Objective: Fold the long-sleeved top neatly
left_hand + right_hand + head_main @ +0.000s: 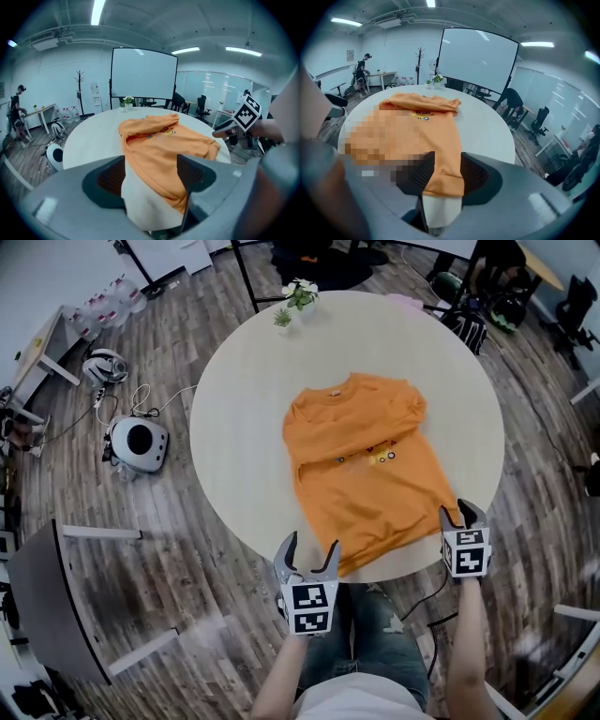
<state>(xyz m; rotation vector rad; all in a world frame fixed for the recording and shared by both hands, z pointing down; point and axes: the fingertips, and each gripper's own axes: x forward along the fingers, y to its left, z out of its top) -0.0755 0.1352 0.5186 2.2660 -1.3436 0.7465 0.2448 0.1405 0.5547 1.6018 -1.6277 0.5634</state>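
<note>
An orange long-sleeved top (361, 465) lies flat on the round table (234, 427), sleeves folded in over the body, collar at the far side and hem at the near edge. My left gripper (307, 557) is open at the hem's left corner; in the left gripper view (152, 171) the orange hem (164, 173) lies between the wide-apart jaws. My right gripper (458, 512) stands open at the hem's right corner, and in the right gripper view (446, 174) the hem (443, 180) runs between its jaws.
A small potted plant (300, 294) and a pink item (405, 301) sit at the table's far rim. A white round device (139, 442) with cables is on the wooden floor to the left. A grey table (47, 606) stands at lower left. Office chairs (483, 315) are behind.
</note>
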